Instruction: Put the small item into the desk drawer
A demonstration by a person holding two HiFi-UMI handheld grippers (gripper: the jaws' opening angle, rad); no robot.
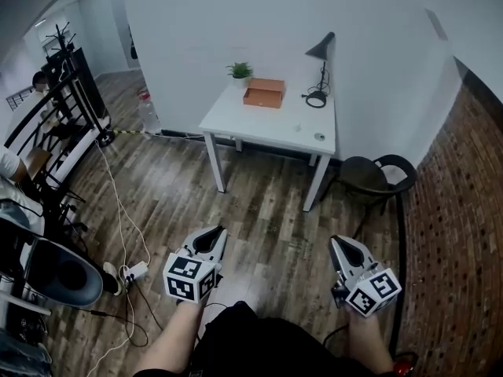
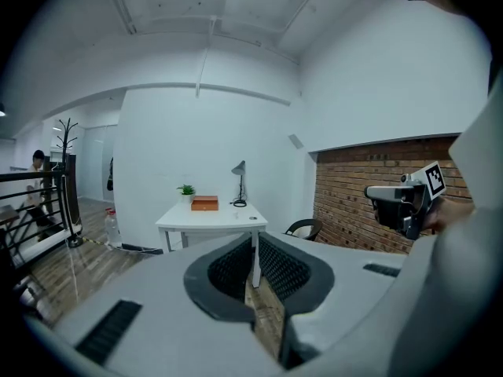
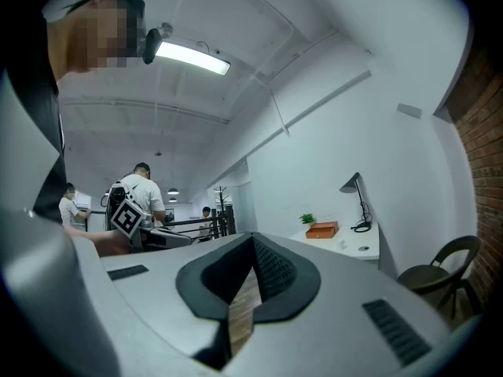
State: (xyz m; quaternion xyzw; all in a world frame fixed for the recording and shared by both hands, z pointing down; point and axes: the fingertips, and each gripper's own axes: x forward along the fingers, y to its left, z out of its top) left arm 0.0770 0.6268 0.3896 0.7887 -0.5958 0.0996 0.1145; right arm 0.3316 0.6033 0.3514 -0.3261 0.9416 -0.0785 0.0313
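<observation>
A white desk (image 1: 267, 124) stands against the far wall, well ahead of both grippers. On its right front corner lies a small round item (image 1: 318, 137); it is also seen in the left gripper view (image 2: 253, 217) and the right gripper view (image 3: 362, 248). No drawer front shows from here. My left gripper (image 1: 214, 236) and right gripper (image 1: 343, 247) are held low over the wooden floor, far short of the desk. Both are shut with nothing between the jaws. The left gripper (image 2: 255, 272) points at the desk (image 2: 212, 220). The right gripper (image 3: 250, 269) has the desk (image 3: 346, 242) off to its right.
On the desk stand an orange box (image 1: 263, 93), a small plant (image 1: 240, 71) and a black lamp (image 1: 321, 53). A dark chair (image 1: 377, 175) sits right of the desk by the brick wall (image 1: 456, 210). Cables (image 1: 126, 234) and a railing (image 1: 55, 116) lie left.
</observation>
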